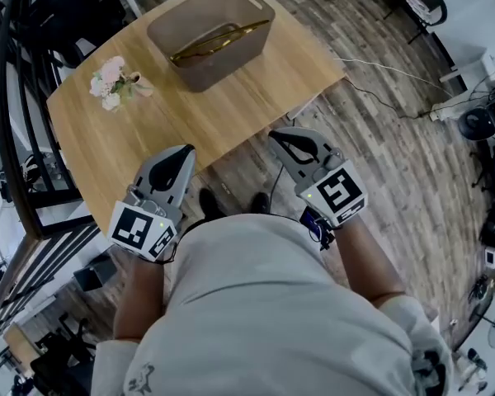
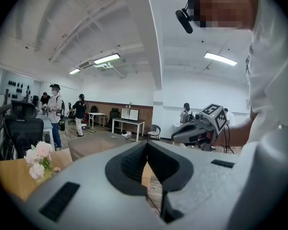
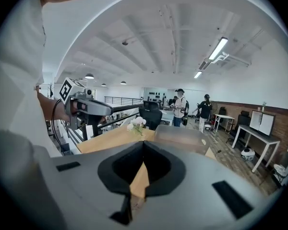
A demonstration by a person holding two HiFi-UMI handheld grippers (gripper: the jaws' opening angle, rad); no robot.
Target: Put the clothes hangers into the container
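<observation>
Pointing forward, closed hand-held grippers (image 1: 184, 152) (image 1: 278, 136)

The head camera looks steeply down from above the person onto the light wooden table (image 1: 256, 97), with the left gripper (image 1: 184, 152) and the right gripper (image 1: 275, 135) close beneath it. Each gripper camera sits just behind its own jaws and faces almost level across the room. All three views share the beige rectangular plastic container (image 1: 223, 68) and the small bunch of pink and white flowers (image 1: 110, 82). Each gripper view also catches the other gripper at its side.
</observation>
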